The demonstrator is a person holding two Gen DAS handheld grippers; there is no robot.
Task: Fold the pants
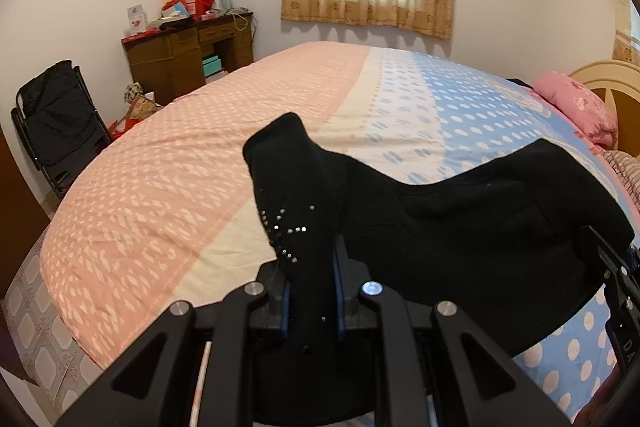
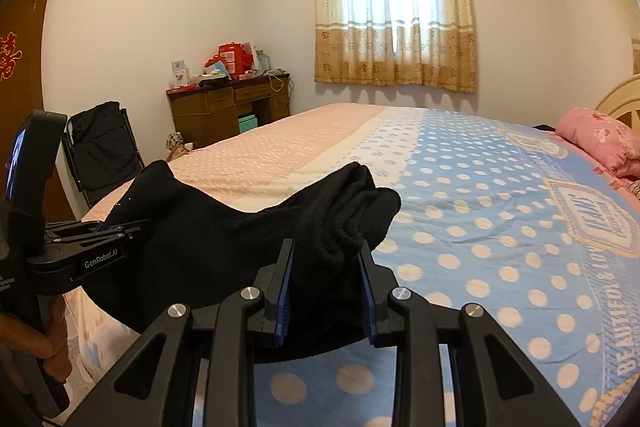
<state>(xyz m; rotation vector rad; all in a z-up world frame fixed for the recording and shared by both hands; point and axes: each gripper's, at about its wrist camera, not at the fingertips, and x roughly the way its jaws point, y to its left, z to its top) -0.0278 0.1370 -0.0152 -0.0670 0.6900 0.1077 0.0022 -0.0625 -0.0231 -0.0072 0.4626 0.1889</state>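
Black pants (image 1: 460, 227) hang stretched between my two grippers above the bed. My left gripper (image 1: 310, 267) is shut on one bunched end, which carries small rhinestones and sticks up past the fingers. My right gripper (image 2: 326, 251) is shut on the other bunched, ribbed end of the pants (image 2: 224, 247). The right gripper shows at the right edge of the left wrist view (image 1: 612, 267). The left gripper shows at the left of the right wrist view (image 2: 100, 231), held by a hand. The cloth sags between them.
The bed (image 1: 200, 167) has a pink and blue dotted cover. A pink pillow (image 2: 600, 139) lies at the headboard on the right. A cluttered wooden desk (image 2: 228, 107) and a black folding chair (image 2: 104, 147) stand by the far wall. A curtained window (image 2: 394, 11) is behind.
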